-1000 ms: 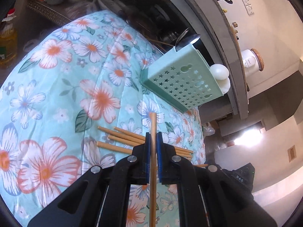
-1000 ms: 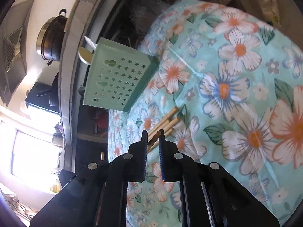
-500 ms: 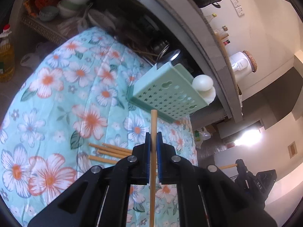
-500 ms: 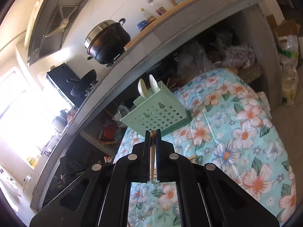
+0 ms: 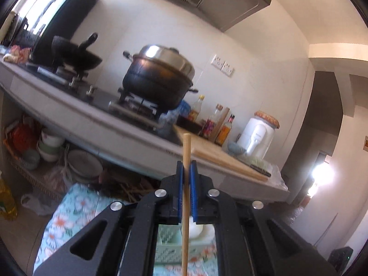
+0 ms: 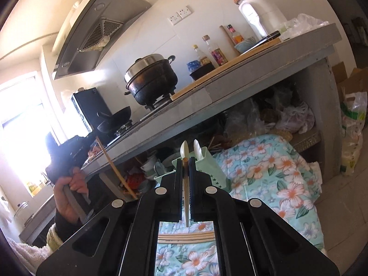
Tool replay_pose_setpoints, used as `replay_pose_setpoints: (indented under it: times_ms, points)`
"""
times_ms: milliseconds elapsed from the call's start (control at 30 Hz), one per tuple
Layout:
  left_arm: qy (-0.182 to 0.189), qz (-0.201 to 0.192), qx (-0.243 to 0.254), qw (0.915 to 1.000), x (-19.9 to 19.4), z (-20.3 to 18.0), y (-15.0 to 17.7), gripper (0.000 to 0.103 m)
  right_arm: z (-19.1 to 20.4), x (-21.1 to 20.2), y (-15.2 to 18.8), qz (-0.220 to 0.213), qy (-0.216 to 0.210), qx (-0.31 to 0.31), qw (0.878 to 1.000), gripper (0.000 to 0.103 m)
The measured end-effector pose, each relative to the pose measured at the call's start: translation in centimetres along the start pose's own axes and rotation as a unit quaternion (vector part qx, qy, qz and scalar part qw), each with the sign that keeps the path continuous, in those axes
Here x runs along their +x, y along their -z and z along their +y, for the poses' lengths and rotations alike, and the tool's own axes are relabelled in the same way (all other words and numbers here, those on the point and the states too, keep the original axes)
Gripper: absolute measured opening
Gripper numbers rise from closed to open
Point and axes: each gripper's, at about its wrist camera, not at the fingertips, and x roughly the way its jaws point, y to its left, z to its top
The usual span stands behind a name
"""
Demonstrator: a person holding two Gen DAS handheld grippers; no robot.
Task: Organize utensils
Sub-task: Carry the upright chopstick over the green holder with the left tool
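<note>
Between the blue pads of my left tongs [image 5: 186, 168] a chopstick [image 5: 185, 197] stands clamped, its tip poking up toward twelve o'clock past the closed pads and its lower length running down between the black arms. Beneath those arms, at six o'clock, a slice of the mint-green utensil holder [image 5: 168, 250] shows with white spoons [image 5: 195, 228] in it, resting on the floral cloth [image 5: 59, 220].

My right tongs [image 6: 185, 164] are likewise pinched on a second chopstick [image 6: 186, 195], held nearly upright, its dark top end level with the fingertips. Just beyond them at twelve o'clock stands the holder [image 6: 211, 168], two white spoon handles [image 6: 184, 149] rising from it. Below the arms, at six o'clock, a bundle of loose chopsticks [image 6: 186, 237] lies crosswise on the cloth [image 6: 276, 179].

At nine o'clock in the right view my left hand [image 6: 69, 195] grips its tool, the stick [image 6: 115, 168] slanting upward. The surface [image 6: 230, 87] with a lidded pot [image 6: 151, 80] spans behind.
</note>
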Motion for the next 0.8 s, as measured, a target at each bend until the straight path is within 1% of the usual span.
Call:
replay_pose_setpoints:
  times_ms: [67, 133, 200, 300, 367, 467, 567, 700, 767, 800]
  points:
    - [-0.019, -0.043, 0.023, 0.9987, 1.7, -1.1, -1.0, 0.005, -0.3, 0.2, -0.1, 0.002, -0.003, 0.002, 1.000, 0.003]
    - [-0.029, -0.065, 0.029, 0.9971, 3.3, -1.7, -1.3, 0.005, -0.5, 0.1, -0.1, 0.004, -0.007, 0.006, 1.000, 0.003]
    - [-0.022, -0.074, 0.020, 0.9968, 5.2, -1.8, -1.1, 0.005, -0.8, 0.2, -0.1, 0.005, -0.010, 0.010, 1.000, 0.003]
    - [-0.034, -0.081, 0.036, 0.9955, 8.1, -2.3, -0.3, 0.005, -1.4, 0.5, -0.1, 0.009, -0.012, 0.016, 1.000, 0.003]
    - [-0.050, -0.081, 0.053, 0.9941, 10.1, -2.2, 0.8, 0.005, -1.8, 0.8, 0.0, 0.016, -0.012, 0.019, 1.000, 0.003]
    - [-0.068, -0.064, 0.056, 0.9941, 12.8, -1.4, 2.9, 0.005, -2.3, 1.2, 0.2, 0.024, -0.007, 0.020, 0.999, 0.003]
    - [-0.082, -0.033, 0.049, 0.9949, 15.1, 0.2, 5.5, 0.005, -2.8, 1.7, 0.5, 0.032, -0.003, 0.025, 0.999, 0.003]
    - [-0.106, 0.005, 0.052, 0.9930, 15.8, 1.7, 8.6, 0.007, -3.2, 1.9, 0.6, 0.037, 0.002, 0.028, 0.999, 0.003]
    - [-0.104, 0.016, 0.044, 0.9934, 15.2, 2.2, 9.4, 0.016, -3.1, 1.9, 0.6, 0.038, 0.004, 0.026, 0.999, 0.003]
    - [-0.104, 0.017, 0.040, 0.9936, 14.6, 2.4, 9.5, 0.027, -3.0, 1.8, 0.7, 0.038, 0.006, 0.025, 0.999, 0.003]
